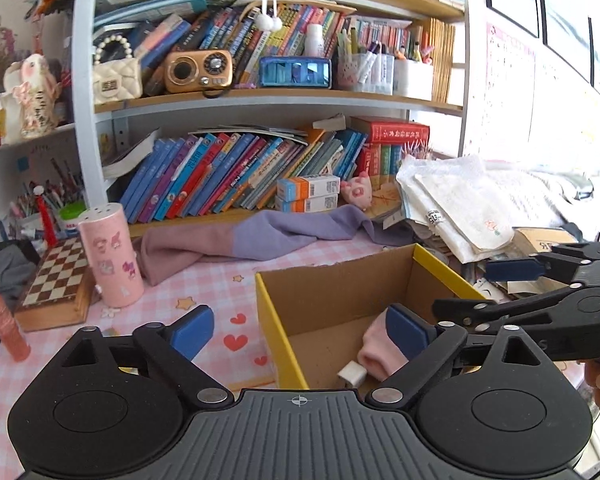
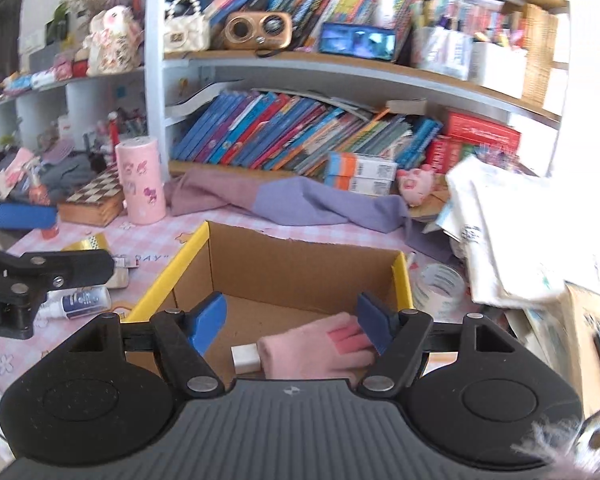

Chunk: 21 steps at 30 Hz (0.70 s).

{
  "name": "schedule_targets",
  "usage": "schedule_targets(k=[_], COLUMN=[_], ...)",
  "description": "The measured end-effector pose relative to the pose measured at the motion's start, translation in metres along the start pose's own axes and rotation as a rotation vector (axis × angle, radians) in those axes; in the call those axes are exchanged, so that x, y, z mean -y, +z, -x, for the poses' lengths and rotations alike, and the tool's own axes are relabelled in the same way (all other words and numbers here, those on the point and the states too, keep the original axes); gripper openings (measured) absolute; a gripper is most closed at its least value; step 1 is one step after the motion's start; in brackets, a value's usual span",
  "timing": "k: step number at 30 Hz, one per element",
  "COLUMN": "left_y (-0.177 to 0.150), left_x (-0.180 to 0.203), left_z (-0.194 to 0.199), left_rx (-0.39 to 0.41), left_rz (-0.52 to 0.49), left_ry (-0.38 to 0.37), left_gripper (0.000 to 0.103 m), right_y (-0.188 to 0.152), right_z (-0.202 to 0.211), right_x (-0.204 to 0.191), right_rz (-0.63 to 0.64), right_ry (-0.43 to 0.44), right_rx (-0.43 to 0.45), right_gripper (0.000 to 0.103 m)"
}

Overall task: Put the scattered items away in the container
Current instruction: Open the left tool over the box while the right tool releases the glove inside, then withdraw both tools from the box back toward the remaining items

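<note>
Hovering: right tool [image 2: 290, 326] agape | over box [image 2: 300, 264] rim | holding nothing

Only ".AI" on the left gripper [image 2: 22, 216] body and "DAY" on the tablecloth [image 2: 156, 257] are legible.

The cardboard box [image 2: 300, 264] is open on top; inside it, 1 pink glove [image 2: 316, 350] and 1 white block [image 2: 245, 357] fill the near floor, the far floor bare.

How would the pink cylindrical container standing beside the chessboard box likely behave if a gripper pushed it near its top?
The pink cylinder stands upright and tall for its base, so a high push would probably tip it. Once down, its round body would likely roll. Its smooth sides may be slippery for the pads.
</note>
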State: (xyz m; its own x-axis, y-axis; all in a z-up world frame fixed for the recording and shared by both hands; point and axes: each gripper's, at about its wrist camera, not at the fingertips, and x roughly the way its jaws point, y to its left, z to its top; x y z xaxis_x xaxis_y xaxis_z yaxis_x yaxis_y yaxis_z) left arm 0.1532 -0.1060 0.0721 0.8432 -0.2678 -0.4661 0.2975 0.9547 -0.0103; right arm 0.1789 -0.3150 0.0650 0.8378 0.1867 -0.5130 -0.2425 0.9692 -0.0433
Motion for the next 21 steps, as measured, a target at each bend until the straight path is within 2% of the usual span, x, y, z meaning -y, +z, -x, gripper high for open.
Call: schedule_targets(k=[5, 12, 15, 21], left_y=[-0.02, -0.061, -0.076, -0.091], left_x=[-0.013, -0.035, -0.047, -0.067], left_z=[0.021, 0.051, 0.059, 0.076], left_rx=[-0.018, -0.04, -0.073, -0.087], left_rz=[0.01, 0.005, 0.018, 0.038], left_ry=[-0.019, 0.01, 0.024, 0.055], left_gripper=[0.096, 0.096, 0.096, 0.096], right_y=[-0.018, -0.052, -0.063, -0.078], right_z=[0.026, 0.05, 0.053, 0.057], right_x=[-0.021, -0.063, -0.082, -0.118], right_rz=[-0.044, -0.131, -0.155, -0.142], right_ry=[-0.068, -0.144, -0.142, -0.116], right_rx=[0.025, 0.03, -0.007, -0.057], right_gripper=[0.074, 0.075, 0.075, 0.078])
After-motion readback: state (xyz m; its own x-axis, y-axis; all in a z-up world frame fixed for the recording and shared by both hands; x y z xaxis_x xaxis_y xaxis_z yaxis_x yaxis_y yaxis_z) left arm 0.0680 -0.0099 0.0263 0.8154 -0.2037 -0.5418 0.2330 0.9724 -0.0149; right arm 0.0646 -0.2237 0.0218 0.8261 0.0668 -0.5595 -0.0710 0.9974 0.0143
